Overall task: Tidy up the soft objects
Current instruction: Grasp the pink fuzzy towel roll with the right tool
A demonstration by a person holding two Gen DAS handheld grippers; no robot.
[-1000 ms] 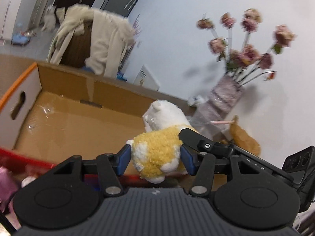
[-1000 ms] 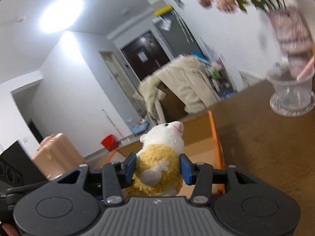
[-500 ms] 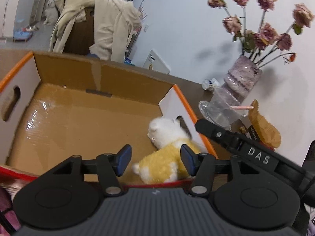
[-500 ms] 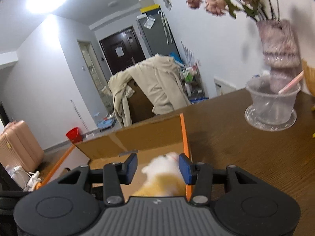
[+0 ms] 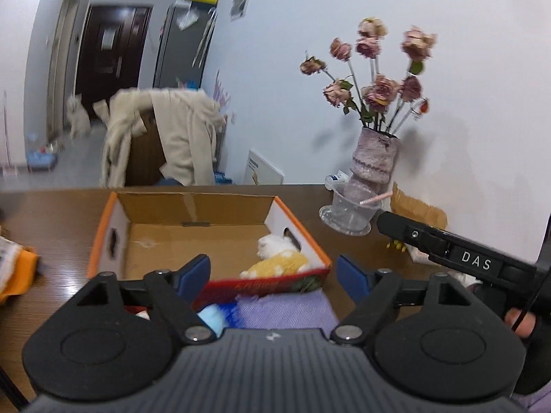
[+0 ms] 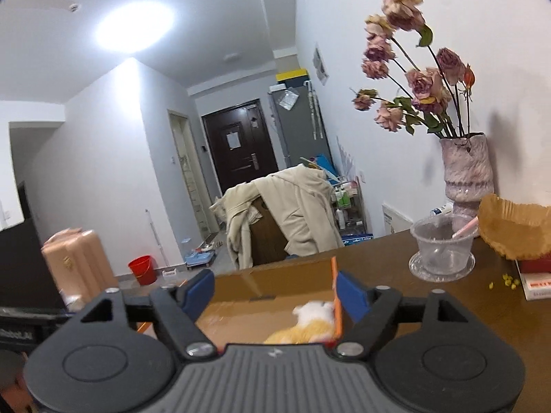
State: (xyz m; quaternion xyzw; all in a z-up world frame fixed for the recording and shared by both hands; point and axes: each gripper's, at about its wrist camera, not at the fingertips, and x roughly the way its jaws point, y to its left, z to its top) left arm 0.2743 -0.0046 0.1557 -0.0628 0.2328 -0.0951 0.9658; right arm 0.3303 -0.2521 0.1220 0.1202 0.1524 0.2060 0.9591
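A plush toy (image 5: 275, 258) with a white head and a yellow body lies in the near right corner of the cardboard box (image 5: 193, 206), which has an orange rim. My left gripper (image 5: 272, 275) hangs above the box's near red wall. Its jaws are opening and nothing is between the blue pads. My right gripper (image 6: 275, 292) looks into the same box (image 6: 282, 278) from the near side. Its jaws are also opening and empty, with the plush toy (image 6: 310, 323) below and beyond them. The right tool's black arm (image 5: 475, 261), labelled DAS, crosses the right of the left wrist view.
A purple cloth (image 5: 286, 309) and a light blue soft thing (image 5: 211, 316) lie just before the box. An orange item (image 5: 17, 268) sits at the far left. A vase of dried roses (image 5: 375, 158), a clear plastic cup (image 5: 349, 213) and a brown paper liner (image 5: 418, 210) stand at the right.
Both grippers held the plush toy over the box a second ago. It dropped into the box, and both grippers have since pulled back and up with their jaws spread wider.
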